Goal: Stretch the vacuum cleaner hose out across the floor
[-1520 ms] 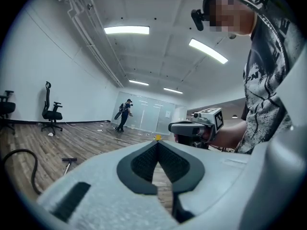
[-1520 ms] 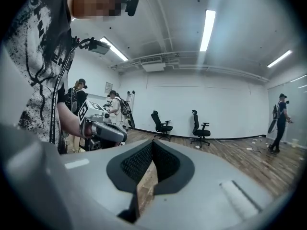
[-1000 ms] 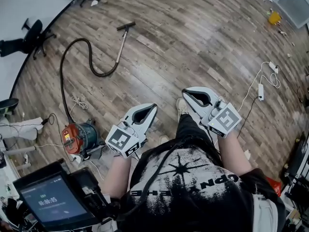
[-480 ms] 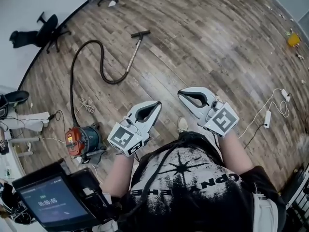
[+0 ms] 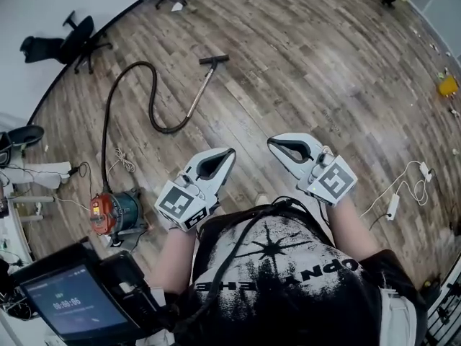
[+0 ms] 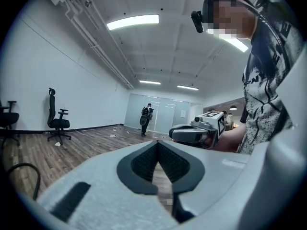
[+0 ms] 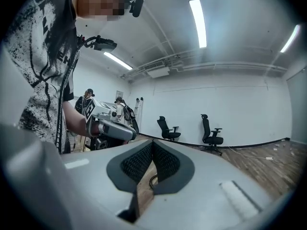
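Note:
The black vacuum hose (image 5: 108,132) runs from the red and teal canister (image 5: 115,213) on the floor at left, loops up and curls back down to the metal wand (image 5: 200,91). The wand ends in the floor head (image 5: 214,60). My left gripper (image 5: 230,153) and right gripper (image 5: 271,143) hang side by side in front of my chest, well short of the hose, both shut with nothing in them. In the left gripper view the jaws (image 6: 157,143) meet, with the right gripper (image 6: 192,134) beyond them and a bit of hose (image 6: 29,170) at lower left. The right gripper's jaws (image 7: 152,143) also meet.
Black office chairs (image 5: 75,38) stand along the curved white wall at top left. White cables with a power strip (image 5: 392,206) lie on the wood floor at right, and a yellow object (image 5: 448,85) lies further off. A tablet (image 5: 68,303) sits at bottom left. A person (image 6: 145,119) stands far off.
I have moved across the floor, carrying both grippers along. In the head view the wand and hose loop have shifted right and lower. Both grippers stay shut and empty.

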A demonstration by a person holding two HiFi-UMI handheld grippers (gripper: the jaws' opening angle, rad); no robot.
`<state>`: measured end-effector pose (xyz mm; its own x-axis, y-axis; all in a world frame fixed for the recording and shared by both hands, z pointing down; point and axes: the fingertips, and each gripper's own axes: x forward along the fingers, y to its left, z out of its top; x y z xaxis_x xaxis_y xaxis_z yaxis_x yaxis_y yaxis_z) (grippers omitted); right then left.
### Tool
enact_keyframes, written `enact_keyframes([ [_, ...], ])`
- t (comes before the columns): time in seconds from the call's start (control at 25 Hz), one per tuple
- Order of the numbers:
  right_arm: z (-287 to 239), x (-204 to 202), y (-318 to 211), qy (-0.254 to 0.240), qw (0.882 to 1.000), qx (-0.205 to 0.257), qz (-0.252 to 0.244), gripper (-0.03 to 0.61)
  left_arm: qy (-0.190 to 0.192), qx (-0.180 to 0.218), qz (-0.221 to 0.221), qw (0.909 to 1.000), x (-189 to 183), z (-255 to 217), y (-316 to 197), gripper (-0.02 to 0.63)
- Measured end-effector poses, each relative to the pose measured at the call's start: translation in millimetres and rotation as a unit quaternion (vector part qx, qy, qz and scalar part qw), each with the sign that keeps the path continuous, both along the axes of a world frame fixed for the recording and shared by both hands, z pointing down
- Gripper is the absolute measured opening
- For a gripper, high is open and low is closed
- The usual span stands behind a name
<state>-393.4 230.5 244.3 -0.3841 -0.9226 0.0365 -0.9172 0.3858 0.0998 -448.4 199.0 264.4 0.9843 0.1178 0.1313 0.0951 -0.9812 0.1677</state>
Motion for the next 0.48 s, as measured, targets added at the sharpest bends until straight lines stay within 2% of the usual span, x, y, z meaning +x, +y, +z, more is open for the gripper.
enact_keyframes([
  [0.2,1.3,23.6,-20.2,-0.014,1.000,0.000,-0.023,0.005,-0.001,0.000,-0.023,0.9997,21.1,-2.3,-15.1,0.002],
  [0.48,21.2,29.3,-74.5,-0.021,0.998,-0.047,-0.039,0.005,-0.009,-0.020,-0.044,0.9988,22.4,15.1,-67.2,0.002],
])
